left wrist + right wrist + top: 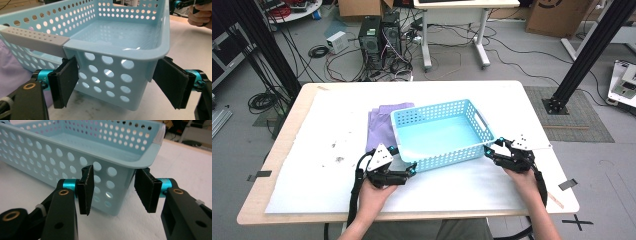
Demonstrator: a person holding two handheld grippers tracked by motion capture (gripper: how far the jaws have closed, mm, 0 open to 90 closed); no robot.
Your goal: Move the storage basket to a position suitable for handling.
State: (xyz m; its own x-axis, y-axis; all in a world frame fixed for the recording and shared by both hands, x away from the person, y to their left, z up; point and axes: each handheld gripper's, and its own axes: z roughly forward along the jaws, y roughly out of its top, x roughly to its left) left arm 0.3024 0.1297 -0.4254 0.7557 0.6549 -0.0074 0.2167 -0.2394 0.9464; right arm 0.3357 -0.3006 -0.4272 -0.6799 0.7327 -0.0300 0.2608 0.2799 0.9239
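A light blue perforated basket (432, 107) stands empty on the white table cover, its near corners toward me. My left gripper (403, 160) straddles the near left corner, and in the left gripper view (117, 85) its jaws stand wide on either side of the basket (112, 75), with the pads close to the walls under the rim. My right gripper (493, 145) straddles the near right corner. In the right gripper view (115, 192) the corner of the basket (112, 172) lies between the pads, which stand narrowly apart from it.
A folded purple cloth (379, 125) lies under and behind the basket's left end; it is also at the left of the left gripper view (10, 72). The table's front edge (412, 217) is just behind my hands. Computers, cables and black frame posts stand beyond the table.
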